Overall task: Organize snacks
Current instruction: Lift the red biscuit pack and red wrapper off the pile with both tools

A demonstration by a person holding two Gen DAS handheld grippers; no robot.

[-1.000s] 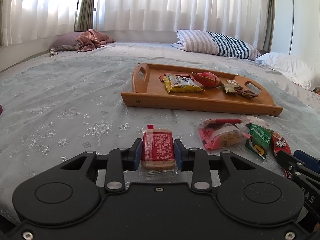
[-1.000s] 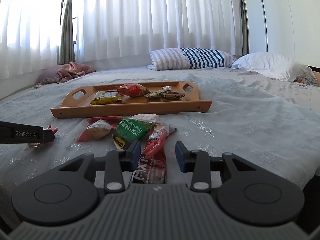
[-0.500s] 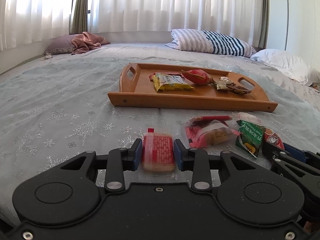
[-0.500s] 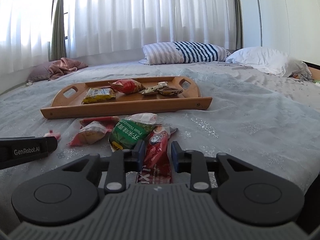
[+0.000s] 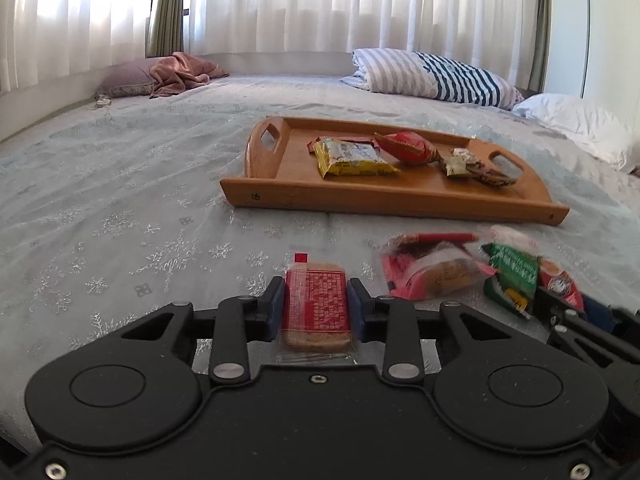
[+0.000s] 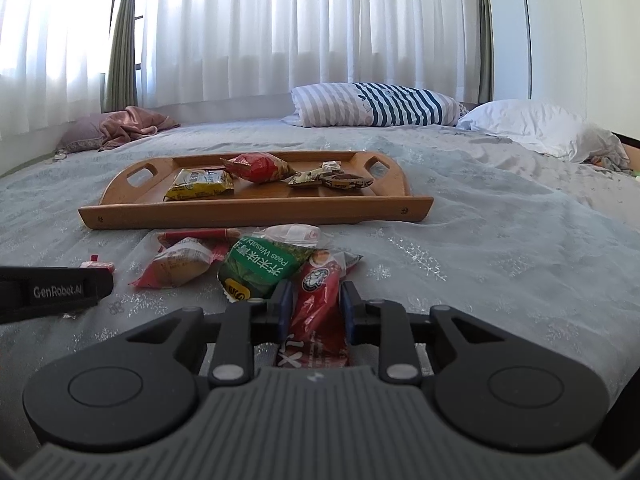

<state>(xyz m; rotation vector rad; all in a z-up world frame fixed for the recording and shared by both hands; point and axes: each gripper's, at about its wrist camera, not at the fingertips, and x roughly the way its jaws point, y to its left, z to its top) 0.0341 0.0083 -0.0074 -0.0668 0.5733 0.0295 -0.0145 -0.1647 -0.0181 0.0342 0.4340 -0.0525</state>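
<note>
My left gripper (image 5: 316, 300) is shut on a red-labelled biscuit packet (image 5: 316, 306) and holds it low over the bedspread. My right gripper (image 6: 314, 304) is shut on a long red snack stick (image 6: 320, 304), lying at the right of the loose pile. The pile holds a green wasabi peas bag (image 6: 262, 266), a pink cake packet (image 6: 180, 266) and a thin red stick (image 6: 196, 234). The wooden tray (image 5: 384, 198) lies beyond, with a yellow packet (image 5: 352, 158), a red packet (image 5: 406, 148) and brown wrappers (image 5: 472, 166) on it.
A striped pillow (image 5: 432, 76) and a white pillow (image 5: 576, 128) lie at the back right. A pink pillow with a cloth (image 5: 160, 76) lies at the back left. Curtains close off the far side. The left gripper's arm (image 6: 52, 292) crosses the right wrist view's left edge.
My right gripper's jaws have closed on the red snack stick. My left gripper, still holding the biscuit packet, has lifted slightly and shifted, so the tray looks nearer.
</note>
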